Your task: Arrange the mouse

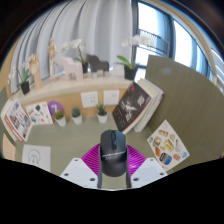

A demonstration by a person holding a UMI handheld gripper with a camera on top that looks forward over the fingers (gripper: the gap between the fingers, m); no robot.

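A: Where is the mouse [112,150] right now?

B: It sits between the two fingers of the gripper [113,172], dark and upright in the view, its nose pointing away over the desk [80,135]

A: Are the tongs clamped on it?

B: They look narrow, with the magenta pads [96,157] tight against the mouse's left and right sides. I see no gap on either side, so both fingers seem to press on it

A: Is it lifted or resting on the desk?

B: I cannot tell; the underside of the mouse is hidden by the fingers

A: What lies ahead of it?

B: Just beyond the fingers is bare light desk. Further on stands a row of small potted plants [75,114] in white pots, near a purple ball [55,106]. To the right of the plants a dark magazine [133,103] leans tilted, and nearer, right of the mouse, a colourful leaflet [167,142] lies flat on the desk

A: And on the left?

B: Another printed booklet [17,118] lies well to the left, and a white card [36,156] rests near the left finger. At the back, white orchids [76,47] stand on a shelf before tall windows [150,25]
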